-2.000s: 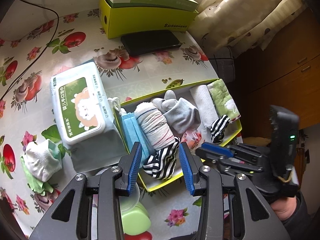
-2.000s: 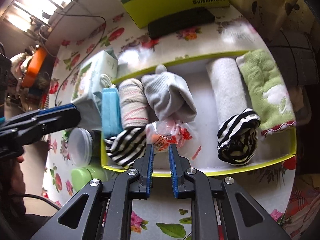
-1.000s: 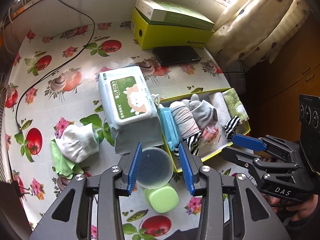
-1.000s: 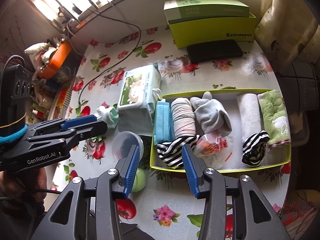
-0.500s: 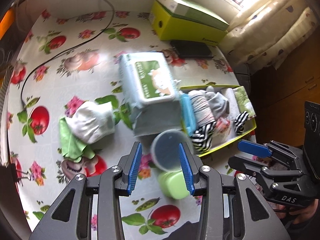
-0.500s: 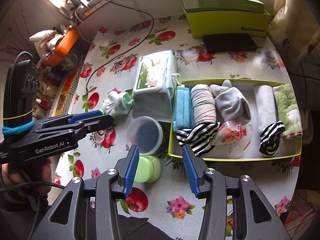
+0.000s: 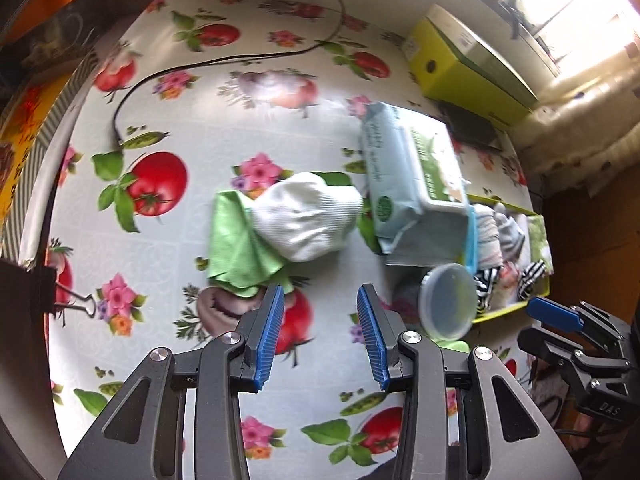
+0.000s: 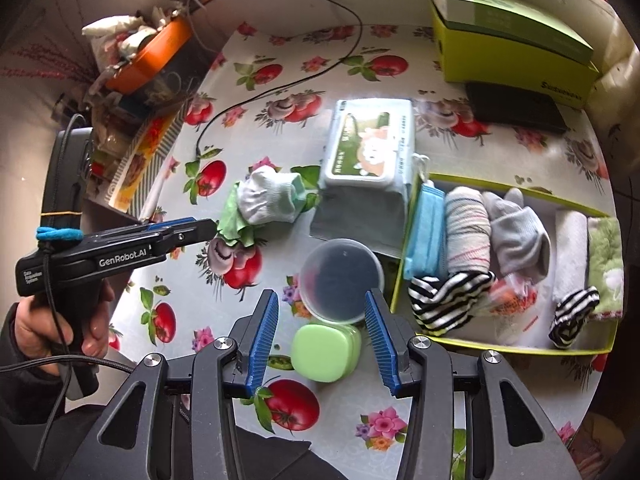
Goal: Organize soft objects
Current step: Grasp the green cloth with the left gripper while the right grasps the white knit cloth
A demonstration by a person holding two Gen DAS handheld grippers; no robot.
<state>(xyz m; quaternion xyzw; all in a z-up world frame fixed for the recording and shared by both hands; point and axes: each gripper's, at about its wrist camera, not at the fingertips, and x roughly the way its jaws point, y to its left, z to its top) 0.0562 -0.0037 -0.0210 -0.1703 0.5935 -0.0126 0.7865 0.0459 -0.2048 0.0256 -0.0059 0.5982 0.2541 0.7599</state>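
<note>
A white sock [image 7: 306, 215] [image 8: 267, 195] lies on a green cloth [image 7: 236, 247] [image 8: 232, 222] on the flowered tablecloth, left of a wet-wipes pack [image 7: 412, 178] [image 8: 370, 148]. My left gripper [image 7: 320, 330] [image 8: 196, 230] hangs open just short of the cloth and sock, with nothing between its fingers. The yellow-rimmed tray [image 8: 508, 346] [image 7: 506, 310] on the right holds rolled socks, a blue mask, towels and striped pieces. My right gripper [image 8: 320, 338] stands open above a green case [image 8: 324, 350] and a clear round lid [image 8: 340, 274], left of the tray.
A yellow-green box [image 8: 508, 42] and a black phone [image 8: 516, 108] sit at the back right. A black cable [image 7: 224, 60] runs across the back of the table. An orange bowl [image 8: 150, 58] and clutter stand beyond the left edge. A binder clip [image 7: 70, 304] grips the cloth's edge.
Both grippers have moved left, away from the tray. The left one has come down over the white sock and green cloth; the right one now hangs over the round lid and green case.
</note>
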